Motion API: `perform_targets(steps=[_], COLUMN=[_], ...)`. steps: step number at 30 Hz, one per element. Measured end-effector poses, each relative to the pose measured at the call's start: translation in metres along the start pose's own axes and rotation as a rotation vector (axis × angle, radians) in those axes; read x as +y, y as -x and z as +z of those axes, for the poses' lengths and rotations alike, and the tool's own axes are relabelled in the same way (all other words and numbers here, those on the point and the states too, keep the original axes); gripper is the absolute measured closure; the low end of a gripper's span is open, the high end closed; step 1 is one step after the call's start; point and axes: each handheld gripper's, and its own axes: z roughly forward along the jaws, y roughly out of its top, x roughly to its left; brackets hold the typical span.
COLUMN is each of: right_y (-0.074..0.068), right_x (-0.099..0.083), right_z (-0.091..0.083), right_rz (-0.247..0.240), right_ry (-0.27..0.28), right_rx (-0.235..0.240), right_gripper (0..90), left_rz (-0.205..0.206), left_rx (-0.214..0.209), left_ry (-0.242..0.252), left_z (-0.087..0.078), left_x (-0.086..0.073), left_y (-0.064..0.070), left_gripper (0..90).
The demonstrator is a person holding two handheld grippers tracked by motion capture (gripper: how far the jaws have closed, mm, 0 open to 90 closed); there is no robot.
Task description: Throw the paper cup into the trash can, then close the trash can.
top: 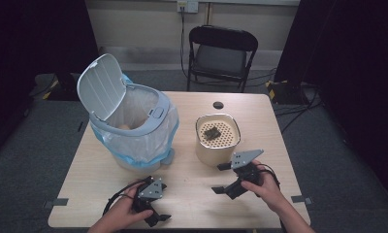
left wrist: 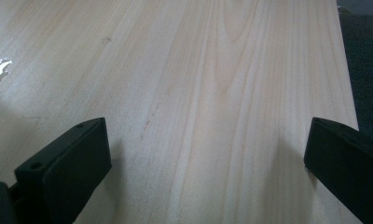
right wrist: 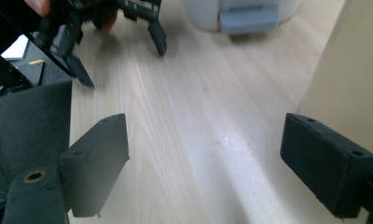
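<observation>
The right hand-held gripper [top: 223,178], jaws wide and empty, sits low right of centre, just below the beige canister [top: 217,141].

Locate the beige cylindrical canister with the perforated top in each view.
High view: beige cylindrical canister, right of centre, just ahead of the right gripper.
Right gripper view: its plain wall at the right edge.
Left gripper view: bare wood between the jaws.
Shared landmark: pale wooden tabletop.

Beyond my tabletop's [top: 274,141] far edge stands a black folding chair [top: 222,54] on grey carpet [top: 328,145], against a pale wall [top: 143,22], with dark curtains [top: 357,48] at both sides.
</observation>
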Motion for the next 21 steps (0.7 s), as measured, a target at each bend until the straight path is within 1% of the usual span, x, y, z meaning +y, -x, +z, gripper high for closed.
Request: perform_targets(steps=[1,2,6,7,8,9,13,14,15,17,18,19,20,21], right_y=[0.0,-0.001,-0.003,-0.003,-0.003,-0.002,-0.003,-0.003,-0.003,-0.003,-0.003,-0.003,-0.001,0.0], right_x=[0.0,-0.008,-0.022,-0.022,-0.028,-0.031,-0.035,-0.037,-0.038,-0.041,-0.043,-0.043,-0.047,-0.049], right_z=[0.0,0.006,0.017,0.017,0.022,0.024,0.028,0.031,0.032,0.034,0.035,0.035,0.038,0.039], right_rz=[0.0,0.003,0.002,0.002,0.003,0.0,-0.011,-0.025,-0.022,-0.034,-0.035,-0.035,-0.028,-0.041], right_ry=[0.0,-0.011,-0.03,-0.03,-0.038,-0.042,-0.055,-0.063,-0.07,-0.079,-0.093,-0.093,-0.113,-0.108], right_rx=[0.0,0.001,-0.003,-0.003,-0.008,-0.009,-0.02,-0.034,-0.031,-0.044,-0.048,-0.048,-0.045,-0.05], right_gripper=[14.5,14.5,14.5,14.5,14.6,14.6,14.6,14.6,14.6,14.6,14.6,14.6,14.0,14.0], left_rz=[0.0,0.001,0.0,0.0,0.001,0.001,0.001,0.0,0.0,-0.002,-0.003,-0.003,-0.003,-0.003], left_rx=[0.0,0.0,0.001,0.001,0.002,0.003,0.002,0.002,0.003,0.004,0.007,0.007,0.006,0.006], left_ry=[0.0,0.0,0.0,0.0,-0.004,-0.003,-0.004,-0.001,-0.002,-0.001,-0.003,-0.003,-0.001,-0.003], left_z=[0.0,0.0,0.0,0.0,0.0,0.0,0.0,0.0,0.0,0.0,0.0,0.0,0.0,0.0], left_x=[0.0,0.0,0.0,0.0,0.0,0.0,0.0,0.0,0.0,0.0,0.0,0.0,0.0,0.0], left_y=[0.0,0.0,0.0,0.0,0.0,0.0,0.0,0.0,0.0,0.0,0.0,0.0,0.0,0.0], left_gripper=[0.0,0.0,0.0,0.0,0.0,0.0,0.0,0.0,0.0,0.0,0.0,0.0,0.0,0.0])
